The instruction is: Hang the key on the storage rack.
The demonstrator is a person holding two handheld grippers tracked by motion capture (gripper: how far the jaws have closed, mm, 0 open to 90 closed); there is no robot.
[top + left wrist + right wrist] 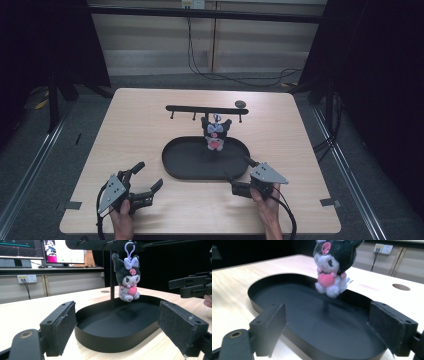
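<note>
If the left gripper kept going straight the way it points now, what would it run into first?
Most likely the near wall of the black tray, which lies low between the open left gripper's jaws. The hanging plush toy is farther back and higher; depth is uncertain.

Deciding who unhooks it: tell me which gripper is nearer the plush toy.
Right. The right gripper sits at the black tray's near right rim, just below and right of the hanging plush toy. The left gripper lies farther off, beyond the tray's left end.
</note>
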